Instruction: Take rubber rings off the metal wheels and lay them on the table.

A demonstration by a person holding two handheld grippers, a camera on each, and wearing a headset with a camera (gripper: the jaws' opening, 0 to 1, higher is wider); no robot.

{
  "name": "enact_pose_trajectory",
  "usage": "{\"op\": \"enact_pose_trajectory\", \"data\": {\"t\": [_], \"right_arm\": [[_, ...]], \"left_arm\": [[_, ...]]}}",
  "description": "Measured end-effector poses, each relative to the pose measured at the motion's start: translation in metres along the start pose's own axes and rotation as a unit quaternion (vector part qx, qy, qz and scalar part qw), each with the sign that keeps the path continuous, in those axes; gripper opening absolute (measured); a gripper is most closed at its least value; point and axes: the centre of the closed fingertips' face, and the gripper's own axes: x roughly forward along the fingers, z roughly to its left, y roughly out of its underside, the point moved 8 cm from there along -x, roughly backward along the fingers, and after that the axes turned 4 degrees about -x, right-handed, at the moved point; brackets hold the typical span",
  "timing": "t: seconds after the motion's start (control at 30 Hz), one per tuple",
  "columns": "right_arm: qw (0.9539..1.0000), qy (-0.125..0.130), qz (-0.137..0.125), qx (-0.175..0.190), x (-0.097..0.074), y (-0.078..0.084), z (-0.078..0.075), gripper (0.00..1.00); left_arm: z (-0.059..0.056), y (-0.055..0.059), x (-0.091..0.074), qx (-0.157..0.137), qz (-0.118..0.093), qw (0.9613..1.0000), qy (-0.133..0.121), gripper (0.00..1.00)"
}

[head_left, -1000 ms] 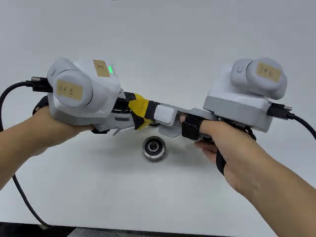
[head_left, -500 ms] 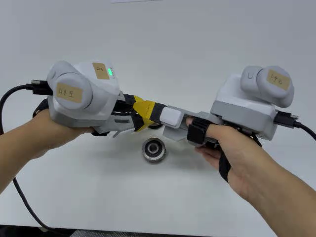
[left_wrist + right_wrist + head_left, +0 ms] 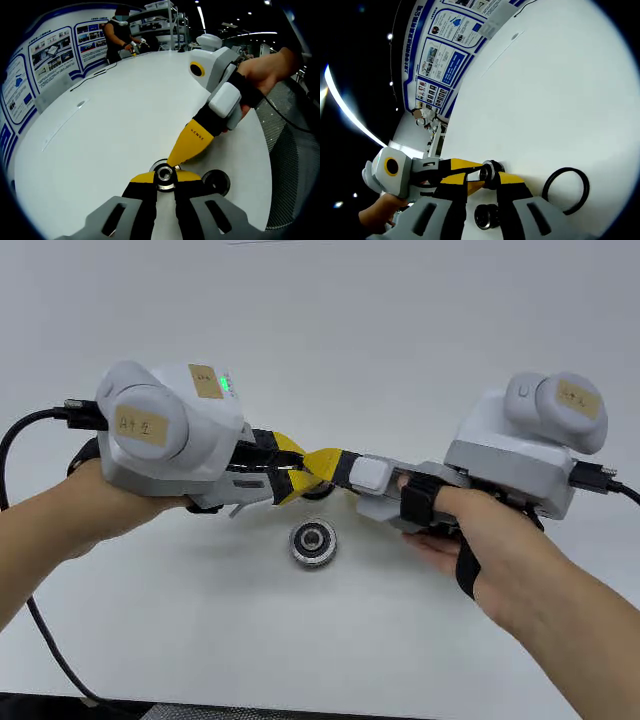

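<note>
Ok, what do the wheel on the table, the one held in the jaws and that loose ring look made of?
The table wheel looks like metal: a silvery hub with bright glints. Its dark rim may be rubber. The held wheel shows the same shiny metal centre. The loose ring is thin and matte black with no glint, so likely rubber.

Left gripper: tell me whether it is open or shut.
Shut: in the left gripper view, the left gripper has both yellow tips pressed against the metal wheel between them.
</note>
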Motion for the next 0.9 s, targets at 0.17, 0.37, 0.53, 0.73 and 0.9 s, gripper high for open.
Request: {"op": "enact_pose_trajectory", "data": {"t": [0.17, 0.37, 0.53, 0.73, 0.9], "right_arm": [[1.0, 0.006, 0.006, -0.001, 0.002, -0.001, -0.006, 0.16], [0.9998, 0.013, 0.008, -0.009, 0.003, -0.001, -0.011, 0.08], [0.9998, 0.015, 0.01, -0.009, 0.003, -0.001, -0.013, 0.05], [0.9998, 0.013, 0.013, -0.007, 0.001, -0.002, -0.012, 0.02], [0.9998, 0.017, 0.013, -0.004, 0.001, -0.002, -0.011, 0.02]], "left_arm": [[0.0, 0.0, 0.0, 0.0, 0.0, 1.0, 0.001, 0.12], [0.0, 0.0, 0.0, 0.0, -0.001, 1.0, 0.001, 0.12], [0.0, 0.001, 0.0, -0.001, -0.001, 1.0, 0.001, 0.12], [0.0, 0.0, 0.0, -0.001, -0.001, 1.0, 0.001, 0.12], [0.0, 0.0, 0.0, 0.0, -0.001, 1.0, 0.001, 0.12]]}}
